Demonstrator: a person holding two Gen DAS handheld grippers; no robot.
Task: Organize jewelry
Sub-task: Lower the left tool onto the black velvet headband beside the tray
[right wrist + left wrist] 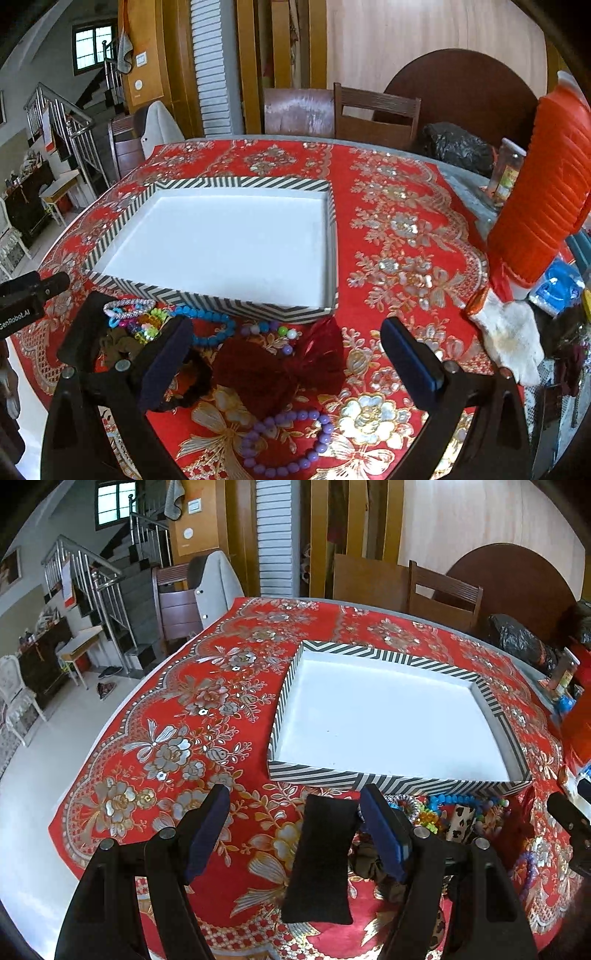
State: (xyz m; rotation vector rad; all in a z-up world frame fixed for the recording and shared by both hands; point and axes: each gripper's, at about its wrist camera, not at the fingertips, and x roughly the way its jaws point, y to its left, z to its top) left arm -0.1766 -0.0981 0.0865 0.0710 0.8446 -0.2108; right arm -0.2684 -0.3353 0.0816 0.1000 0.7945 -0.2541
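A shallow box with a striped rim (402, 783) and a bare white inside lies on the red floral tablecloth; it also shows in the right wrist view (207, 300). My left gripper (295, 801) is open above a black cloth pouch (321, 860) that lies between its fingers. To its right is a heap of bead bracelets (436, 810) and a dark scrunchie (373, 864). My right gripper (286, 334) is open above a dark red scrunchie (251, 373), a red bow (321, 350), a blue bead bracelet (210, 325) and a purple bead bracelet (284, 443).
A tall orange ribbed jug (543, 192) stands at the table's right, with a white cloth (513, 339), a jar (508, 177) and a black bag (458, 147) near it. Wooden chairs (443, 598) stand behind the table. The table's left edge drops to the floor.
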